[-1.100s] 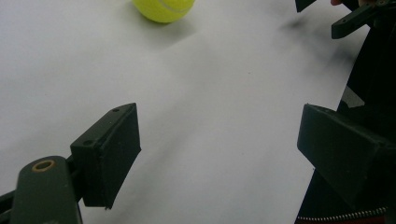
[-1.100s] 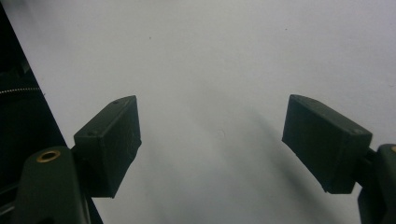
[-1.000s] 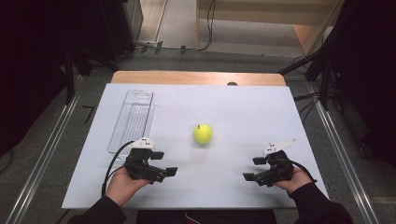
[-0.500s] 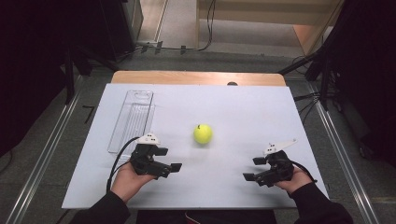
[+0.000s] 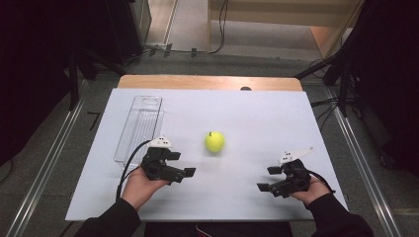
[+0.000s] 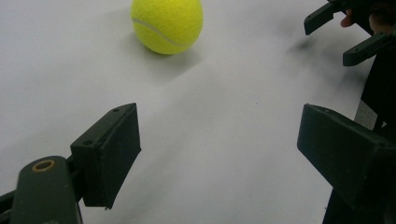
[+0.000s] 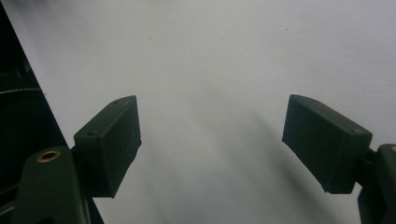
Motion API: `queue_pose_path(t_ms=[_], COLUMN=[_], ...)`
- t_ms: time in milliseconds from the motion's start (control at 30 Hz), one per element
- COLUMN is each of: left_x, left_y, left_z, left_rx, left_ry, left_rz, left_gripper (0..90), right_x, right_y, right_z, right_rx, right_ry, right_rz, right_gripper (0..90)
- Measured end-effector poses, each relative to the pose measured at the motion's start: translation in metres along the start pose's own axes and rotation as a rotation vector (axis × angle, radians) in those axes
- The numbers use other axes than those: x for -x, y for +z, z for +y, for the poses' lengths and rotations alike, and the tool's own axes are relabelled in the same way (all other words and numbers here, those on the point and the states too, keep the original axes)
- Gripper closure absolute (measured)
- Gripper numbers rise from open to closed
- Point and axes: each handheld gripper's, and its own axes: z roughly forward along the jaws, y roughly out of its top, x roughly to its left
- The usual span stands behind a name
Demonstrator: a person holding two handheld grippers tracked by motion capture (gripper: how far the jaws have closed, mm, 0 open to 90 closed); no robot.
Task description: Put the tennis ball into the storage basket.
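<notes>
Both forearms wear dark, near-black long sleeves down to the wrists. The left gripper (image 5: pixel 180 167) and right gripper (image 5: pixel 269 178) are black, each topped by a pale grey three-cornered plate, with a black cable looping from the left one. Their jaws are matte black blocks with small screw holes, hinged by a brass-ringed pivot.

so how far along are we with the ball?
Nothing looks done: the tennis ball sits loose on the white table, and the clear tray is empty. In hand: the left tool, open, points toward the ball. The right tool is open, idle. Grasping remains.
</notes>
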Motion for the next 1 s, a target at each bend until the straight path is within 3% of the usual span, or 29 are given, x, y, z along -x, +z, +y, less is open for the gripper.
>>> queue_pose_path(t_ms=[1000], left_x=[-0.006], left_y=[0.016], left_z=[0.028], left_rx=[0.004], left_ry=[-0.002], left_rz=[0.007], left_gripper=[13.9], right_x=[0.001], right_y=[-0.001], right_z=[0.000], right_rx=[0.009], right_ry=[0.001], right_rz=[-0.002], right_gripper=[17.4])
